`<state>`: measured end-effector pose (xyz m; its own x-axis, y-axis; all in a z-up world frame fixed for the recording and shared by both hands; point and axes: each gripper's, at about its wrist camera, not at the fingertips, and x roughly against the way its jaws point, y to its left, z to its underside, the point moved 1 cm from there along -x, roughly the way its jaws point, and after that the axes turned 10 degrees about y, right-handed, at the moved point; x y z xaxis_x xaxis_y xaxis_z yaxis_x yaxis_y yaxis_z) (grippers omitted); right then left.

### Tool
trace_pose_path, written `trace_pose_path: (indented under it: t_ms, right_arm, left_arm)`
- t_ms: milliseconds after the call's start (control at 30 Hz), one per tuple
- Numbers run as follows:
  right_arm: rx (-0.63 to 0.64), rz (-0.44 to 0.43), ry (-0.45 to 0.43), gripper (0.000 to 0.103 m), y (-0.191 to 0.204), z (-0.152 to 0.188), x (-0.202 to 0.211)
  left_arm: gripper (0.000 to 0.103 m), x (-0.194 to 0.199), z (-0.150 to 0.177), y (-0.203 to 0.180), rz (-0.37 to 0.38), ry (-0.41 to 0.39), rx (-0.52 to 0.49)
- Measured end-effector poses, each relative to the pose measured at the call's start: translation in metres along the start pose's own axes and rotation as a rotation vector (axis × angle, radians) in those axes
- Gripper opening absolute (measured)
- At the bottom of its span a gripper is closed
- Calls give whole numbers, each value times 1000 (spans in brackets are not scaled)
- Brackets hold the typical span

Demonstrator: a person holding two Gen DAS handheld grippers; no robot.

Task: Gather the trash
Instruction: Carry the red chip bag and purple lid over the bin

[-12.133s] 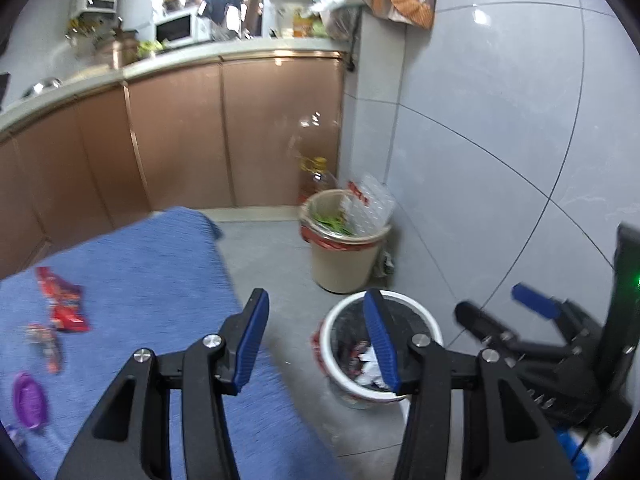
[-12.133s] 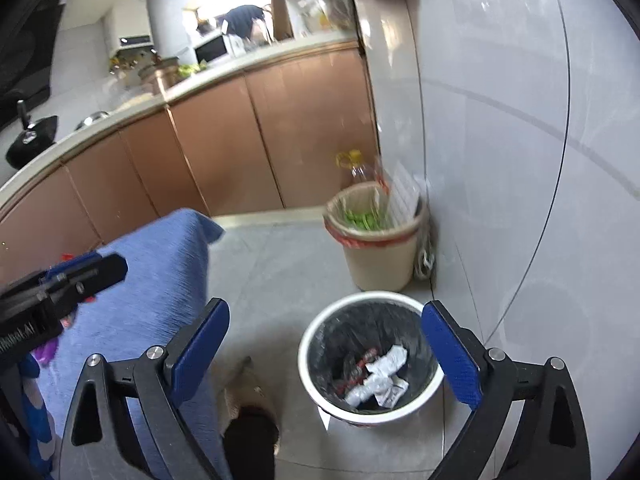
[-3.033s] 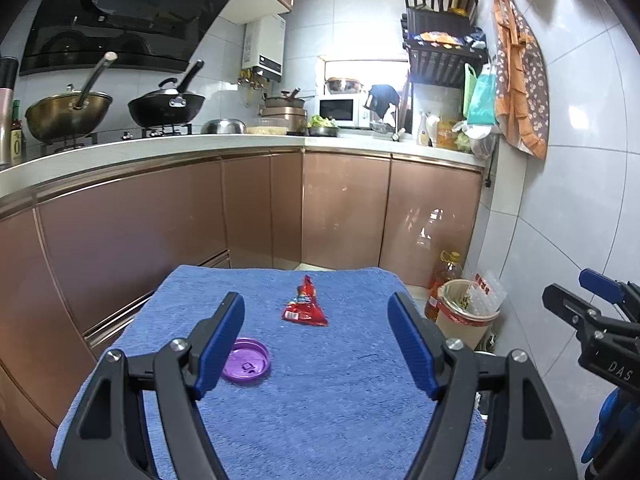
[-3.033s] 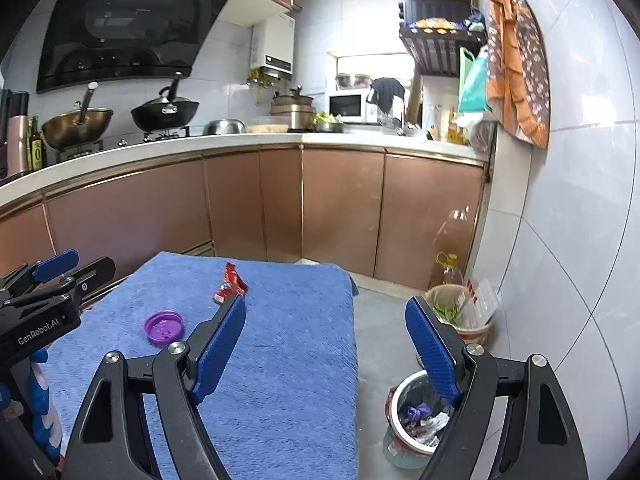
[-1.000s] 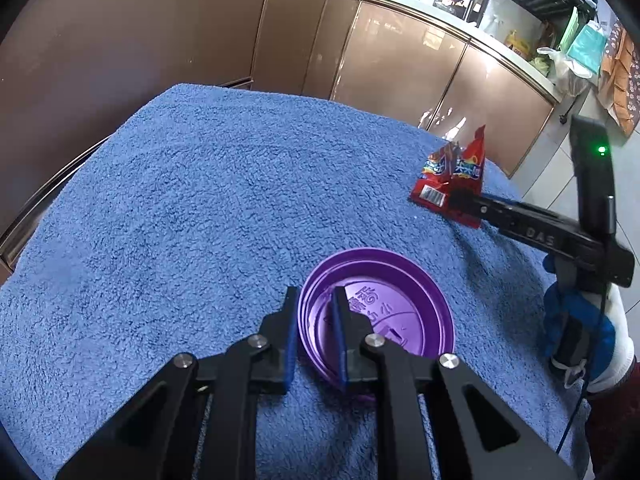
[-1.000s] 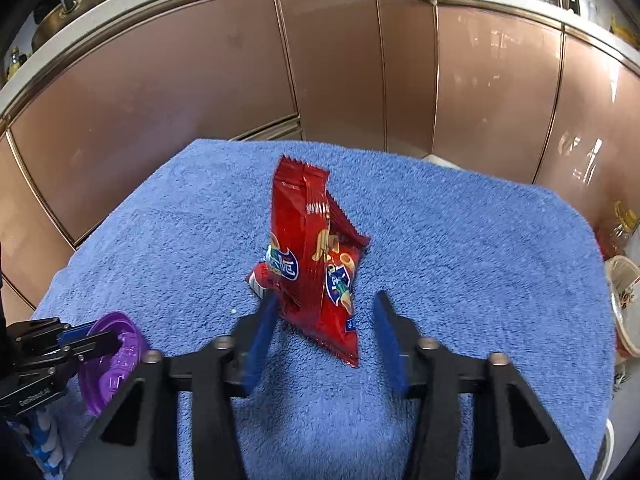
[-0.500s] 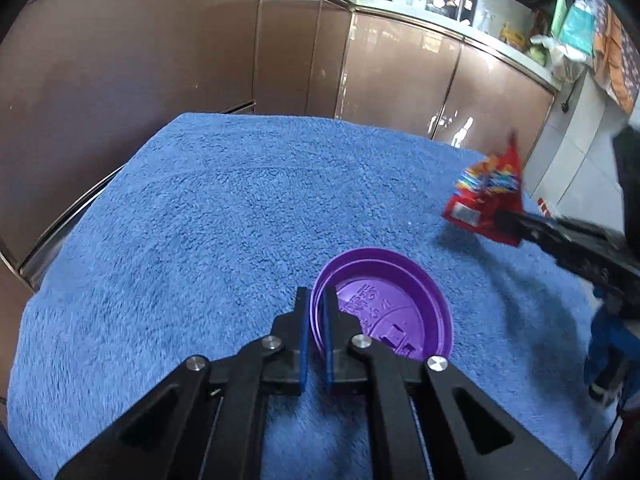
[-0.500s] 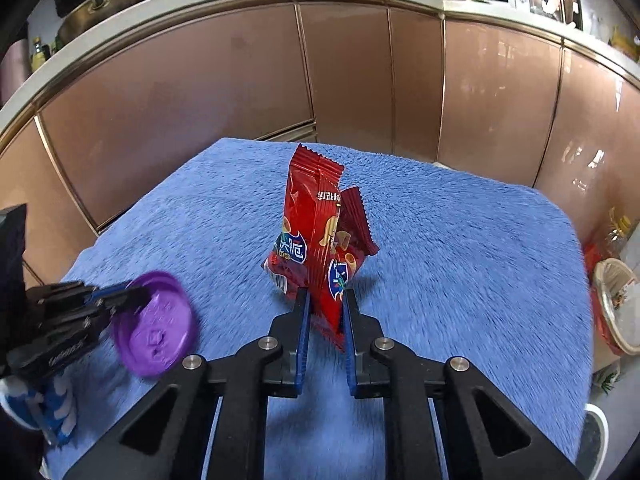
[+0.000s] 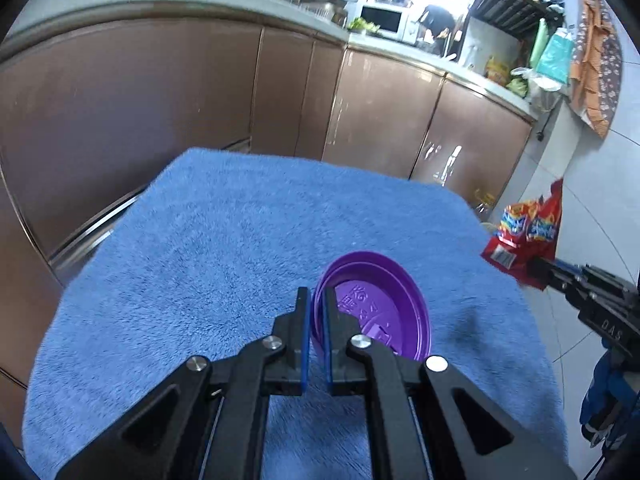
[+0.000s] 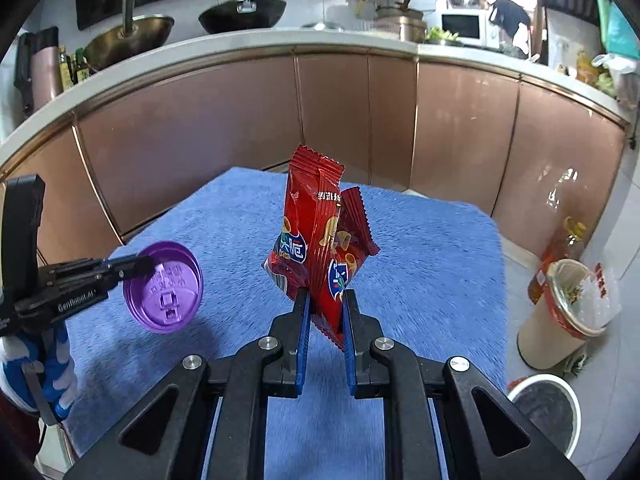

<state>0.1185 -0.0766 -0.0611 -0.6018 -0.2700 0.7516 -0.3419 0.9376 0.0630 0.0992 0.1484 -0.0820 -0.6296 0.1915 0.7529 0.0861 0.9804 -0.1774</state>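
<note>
Now both pieces lifted off blue-towelled tabletop (image 9: 224, 248): left tool (image 9: 316, 300) clenched on round purple plastic lid (image 9: 384, 312), right tool (image 10: 325, 312) grasping crinkled red snack wrapper (image 10: 320, 240). Remaining, likely: drop into white-rimmed floor bin (image 10: 544, 404).

The left gripper (image 9: 317, 304) points forward toward twelve o'clock, its two blue-padded fingers (image 9: 304, 332) drawn close together, nipping the rim of a purple lid (image 9: 376, 308). The right gripper (image 10: 325, 312) also reaches toward twelve o'clock, its jaws pressed in on the lower edge of an upright red snack packet (image 10: 320, 240). A blue-and-white gloved hand (image 10: 48, 364) holds the left tool at nine o'clock.
</note>
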Motion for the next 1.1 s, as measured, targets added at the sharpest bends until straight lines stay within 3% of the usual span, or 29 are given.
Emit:
trace_pose_path:
  t_ms: [300,600,867,1100]
  right_arm:
    - [-67,6,-93,15,-17,31,70]
    - [-171,21,-159,15,-51,70,118]
    - [-284,70,-188,15,-106,102,133]
    - [-419,133,-171,15,-169,139,127]
  left_arm:
    - [5,60,4,-49,-19,-85,-74]
    - [5,81,8,-119,-22,-107,-183]
    - [5,67,3,-193,17,-89,-311]
    - [5,25,2,-268,62,-24,-438]
